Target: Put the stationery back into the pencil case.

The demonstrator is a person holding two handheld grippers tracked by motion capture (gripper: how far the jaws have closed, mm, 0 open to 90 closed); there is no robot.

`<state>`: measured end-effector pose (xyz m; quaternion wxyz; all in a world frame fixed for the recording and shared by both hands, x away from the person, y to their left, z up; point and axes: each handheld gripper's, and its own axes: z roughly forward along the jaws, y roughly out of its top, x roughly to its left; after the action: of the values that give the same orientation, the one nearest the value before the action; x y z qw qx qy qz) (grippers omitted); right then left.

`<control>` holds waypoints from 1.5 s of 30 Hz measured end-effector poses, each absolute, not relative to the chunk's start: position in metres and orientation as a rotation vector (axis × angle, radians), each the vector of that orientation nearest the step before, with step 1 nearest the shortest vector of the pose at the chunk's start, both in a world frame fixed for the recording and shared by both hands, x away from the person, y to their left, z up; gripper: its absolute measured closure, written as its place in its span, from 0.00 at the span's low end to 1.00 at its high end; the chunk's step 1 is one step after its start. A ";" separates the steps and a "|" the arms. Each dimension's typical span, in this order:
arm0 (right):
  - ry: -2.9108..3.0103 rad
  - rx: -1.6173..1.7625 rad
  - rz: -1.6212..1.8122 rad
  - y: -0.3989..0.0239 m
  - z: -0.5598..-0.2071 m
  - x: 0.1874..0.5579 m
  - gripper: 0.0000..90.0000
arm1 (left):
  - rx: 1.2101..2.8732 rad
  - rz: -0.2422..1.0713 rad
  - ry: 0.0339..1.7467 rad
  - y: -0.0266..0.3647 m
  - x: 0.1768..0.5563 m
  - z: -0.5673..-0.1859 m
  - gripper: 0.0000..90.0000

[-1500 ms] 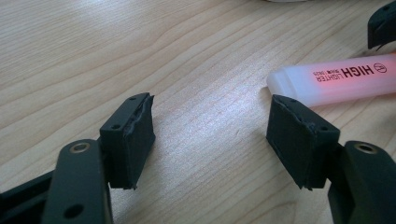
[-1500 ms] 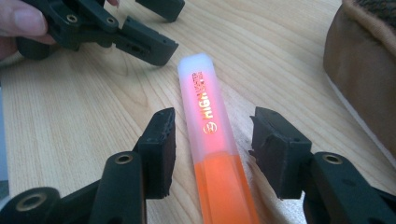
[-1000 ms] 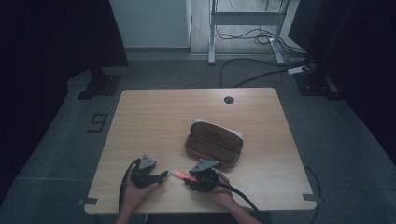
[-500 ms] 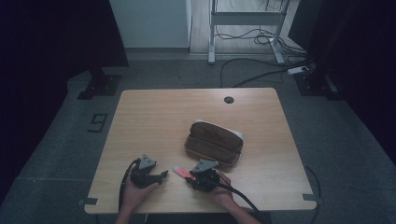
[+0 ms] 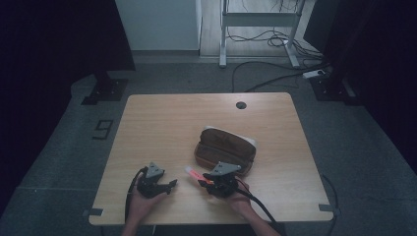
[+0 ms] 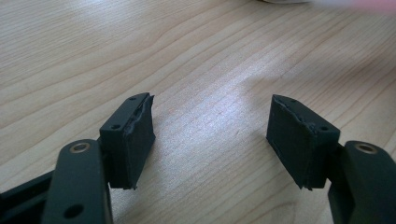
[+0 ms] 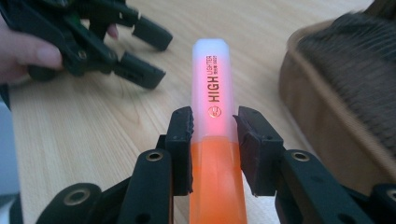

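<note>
Highlighter [image 7: 212, 140] is already picked up: the right gripper [image 7: 214, 140] is clamped on its middle, holding it near the front edge of the table [image 5: 162, 118], just in front of the open brown pencil case [image 5: 223, 147]. It is not in the case yet. Its long side runs straight out between the jaws, pale cap away from the hand, toward the left gripper [image 6: 210, 140], which stands apart and empty.
</note>
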<state>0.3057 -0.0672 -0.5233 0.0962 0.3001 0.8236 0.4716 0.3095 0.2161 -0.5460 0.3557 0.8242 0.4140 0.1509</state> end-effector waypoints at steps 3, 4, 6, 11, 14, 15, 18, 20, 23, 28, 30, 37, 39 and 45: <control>2.419 0.899 1.422 -0.073 -0.517 0.307 0.73 | 2.132 0.392 1.069 0.216 0.309 -0.546 0.35; 2.414 0.902 1.426 -0.075 -0.516 0.307 0.73 | 2.133 0.391 1.068 0.216 0.309 -0.546 0.35; 2.405 0.904 1.435 -0.078 -0.513 0.308 0.73 | 2.132 0.392 1.068 0.216 0.309 -0.546 0.35; 2.387 0.909 1.449 -0.083 -0.509 0.309 0.73 | 2.130 0.391 1.069 0.216 0.309 -0.546 0.35; 2.377 0.910 1.452 -0.085 -0.507 0.310 0.73 | 2.131 0.391 1.069 0.216 0.309 -0.546 0.35; 2.374 0.910 1.454 -0.086 -0.506 0.310 0.73 | 2.132 0.391 1.069 0.216 0.309 -0.546 0.35; 2.360 0.913 1.458 -0.089 -0.504 0.311 0.73 | 2.129 0.389 1.069 0.216 0.310 -0.546 0.35; 2.352 0.916 1.463 -0.092 -0.503 0.312 0.73 | 2.129 0.388 1.069 0.216 0.310 -0.546 0.35; 2.348 0.924 1.463 -0.094 -0.502 0.314 0.73 | 2.130 0.391 1.069 0.216 0.309 -0.546 0.35; 2.343 0.925 1.460 -0.096 -0.501 0.315 0.73 | 2.130 0.390 1.069 0.216 0.309 -0.546 0.35; 2.339 0.926 1.458 -0.096 -0.501 0.316 0.73 | 2.130 0.391 1.069 0.216 0.309 -0.546 0.35; 2.337 0.912 1.453 -0.099 -0.496 0.319 0.73 | 2.130 0.391 1.070 0.216 0.309 -0.546 0.35; 2.338 0.920 1.470 -0.102 -0.495 0.321 0.73 | 2.127 0.385 1.070 0.217 0.310 -0.546 0.35; 2.326 0.915 1.459 -0.108 -0.489 0.327 0.73 | 2.126 0.386 1.070 0.217 0.310 -0.546 0.36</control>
<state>0.3273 -0.1083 -0.4893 0.1233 0.3137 0.7976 0.5003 0.3097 0.2166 -0.5459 0.3570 0.8237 0.4145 0.1495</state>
